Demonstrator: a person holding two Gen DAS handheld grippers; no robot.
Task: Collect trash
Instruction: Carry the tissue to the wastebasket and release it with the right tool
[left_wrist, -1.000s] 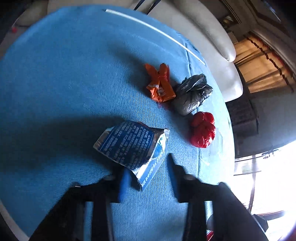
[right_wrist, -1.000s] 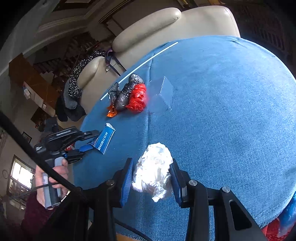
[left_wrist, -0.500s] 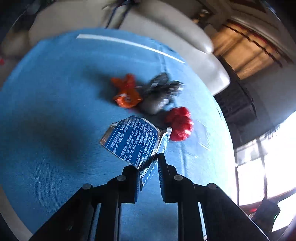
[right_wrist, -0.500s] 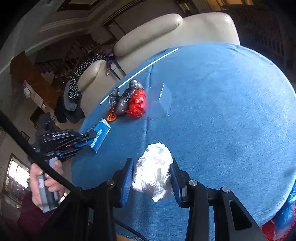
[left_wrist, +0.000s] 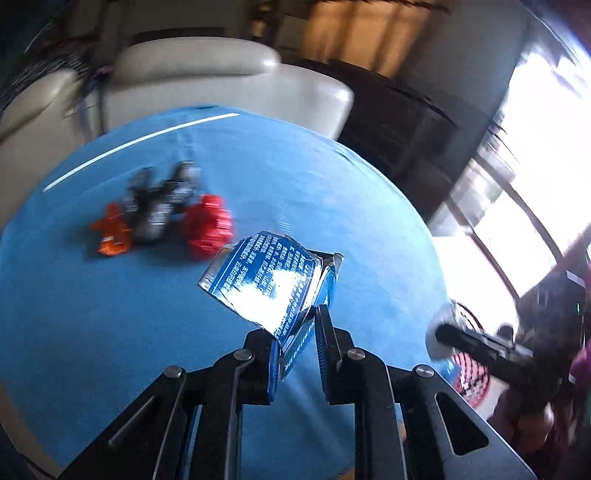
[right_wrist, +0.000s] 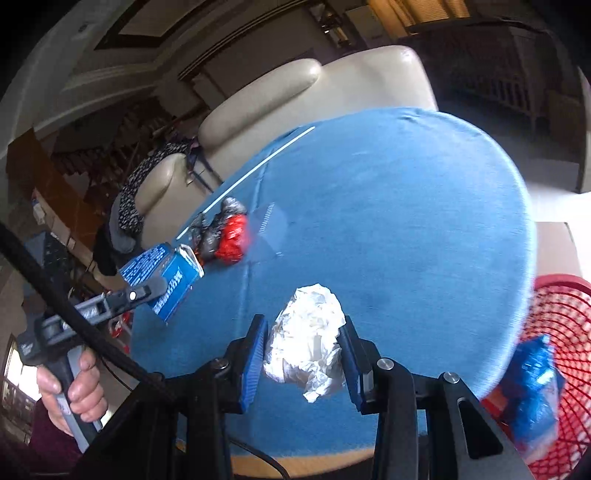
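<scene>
My left gripper is shut on a blue foil snack wrapper, held up above the blue tablecloth. From the right wrist view the same wrapper hangs at the left in that gripper, with a hand on its handle. My right gripper is shut on a crumpled white paper ball, lifted over the table's near edge. On the cloth lie an orange wrapper, a dark grey crumpled bag and a red crumpled bag.
A red mesh basket stands off the table's right edge with a blue wrapper in it. A cream sofa lies behind the table. A clear plastic piece and a white straw rest on the cloth.
The left gripper closed on the blue wrapper, lifted it off the cloth and swung it right while rolling. The right gripper, still holding the paper ball, shifted toward the red basket.
</scene>
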